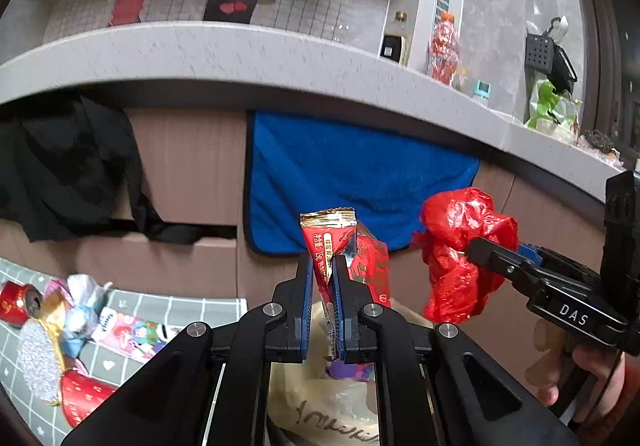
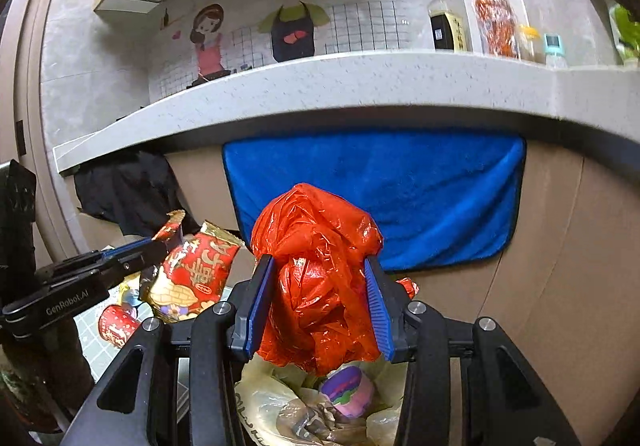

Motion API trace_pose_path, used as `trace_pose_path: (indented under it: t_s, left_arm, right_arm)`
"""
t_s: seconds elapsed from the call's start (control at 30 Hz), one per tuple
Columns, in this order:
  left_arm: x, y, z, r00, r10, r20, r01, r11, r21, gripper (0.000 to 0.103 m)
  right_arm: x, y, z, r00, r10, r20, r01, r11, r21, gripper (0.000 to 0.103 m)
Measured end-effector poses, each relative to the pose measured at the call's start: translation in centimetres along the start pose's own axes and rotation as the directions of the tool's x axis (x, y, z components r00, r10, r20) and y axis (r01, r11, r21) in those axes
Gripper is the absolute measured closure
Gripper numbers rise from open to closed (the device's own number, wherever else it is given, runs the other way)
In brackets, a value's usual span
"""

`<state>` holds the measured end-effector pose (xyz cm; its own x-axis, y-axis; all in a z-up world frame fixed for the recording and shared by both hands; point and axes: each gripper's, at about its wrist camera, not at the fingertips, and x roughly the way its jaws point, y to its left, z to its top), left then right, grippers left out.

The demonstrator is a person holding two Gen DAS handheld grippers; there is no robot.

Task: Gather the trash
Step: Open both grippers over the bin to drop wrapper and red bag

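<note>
Left gripper (image 1: 323, 278) jaws clamp red wrapper (image 1: 344, 246); right gripper (image 2: 318, 310) jaws clamp red bag (image 2: 316, 266). Right view alone shows purple cup (image 2: 347, 390).

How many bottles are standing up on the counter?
2 that I can see. A dark bottle with a gold cap stands by the wall corner, and an orange-capped bottle is just right of it. Small jars sit further right, so others may be hidden.

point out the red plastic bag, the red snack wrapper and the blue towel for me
red plastic bag (image 2: 320, 278), right wrist view, on its crumpled middle between the blue pads
red snack wrapper (image 1: 326, 242), left wrist view, on the printed face above the fingertips
blue towel (image 2: 440, 198), right wrist view, on its flat hanging centre
</note>
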<state>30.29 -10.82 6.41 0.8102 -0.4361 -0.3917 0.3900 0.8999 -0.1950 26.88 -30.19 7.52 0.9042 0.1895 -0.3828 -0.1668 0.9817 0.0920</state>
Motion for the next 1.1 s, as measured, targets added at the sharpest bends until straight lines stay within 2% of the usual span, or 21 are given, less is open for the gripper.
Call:
trace_pose_path:
  t_s: [0.33, 0.4, 0.43, 0.47, 0.5, 0.53, 0.6, 0.67, 0.8, 0.93, 1.1]
  left_arm:
    - [3.8, 0.2, -0.9, 0.995, -0.061, -0.084, 0.057, 0.997, -0.052, 0.093]
    - [4.6, 0.6, -1.0, 0.99, -0.113, -0.088, 0.106, 0.991, -0.077, 0.089]
    - [5.4, 1.2, -1.1, 0.982, -0.16, -0.104, 0.15, 0.984, -0.1, 0.075]
    - [6.0, 1.6, -1.2, 0.976, -0.181, -0.122, 0.167, 0.979, -0.12, 0.05]
    - [6.5, 2.2, -1.3, 0.972, -0.187, -0.141, 0.167, 0.975, -0.145, 0.039]
    - [6.7, 2.8, -1.5, 0.974, -0.176, -0.146, 0.153, 0.976, -0.158, 0.036]
    - [6.5, 3.5, -1.6, 0.977, -0.151, -0.148, 0.127, 0.979, -0.157, 0.036]
    - [5.9, 4.2, -1.7, 0.98, -0.128, -0.15, 0.105, 0.983, -0.149, 0.036]
    - [4.0, 4.9, -1.8, 0.99, -0.03, -0.136, 0.018, 0.996, -0.086, 0.036]
    - [1.4, 5.4, -2.1, 0.991, 0.079, -0.104, -0.081, 0.997, -0.011, 0.036]
    - [-1.6, 7.4, -2.4, 0.987, 0.139, -0.083, -0.139, 0.99, 0.004, 0.036]
  right_arm:
    - [2.2, -1.8, -1.2, 0.999, -0.004, -0.042, 0.006, 0.999, 0.05, 0.06]
    - [2.4, -2.4, -1.4, 0.999, 0.001, -0.035, 0.002, 0.997, 0.073, 0.057]
    - [2.6, -2.8, -1.6, 1.0, 0.01, -0.021, -0.009, 0.996, 0.088, 0.052]
    - [2.9, -3.3, -1.9, 1.0, 0.016, -0.018, -0.014, 0.995, 0.103, 0.042]
    - [3.3, -3.7, -2.2, 0.999, 0.012, -0.035, -0.008, 0.992, 0.123, 0.04]
    - [4.0, -4.2, -2.6, 0.998, 0.001, -0.068, 0.009, 0.989, 0.148, 0.04]
    - [4.8, -5.0, -3.7, 0.994, -0.001, -0.112, 0.021, 0.982, 0.185, 0.04]
    - [4.8, -5.2, -4.4, 0.993, 0.005, -0.119, 0.02, 0.979, 0.202, 0.04]
    - [4.3, -4.6, -5.0, 0.993, 0.008, -0.114, 0.017, 0.977, 0.215, 0.04]
    - [4.1, -2.9, -5.2, 0.991, 0.026, -0.133, 0.0, 0.981, 0.195, 0.045]
    - [3.8, 0.8, -5.4, 0.992, 0.041, -0.12, -0.024, 0.99, 0.141, 0.048]
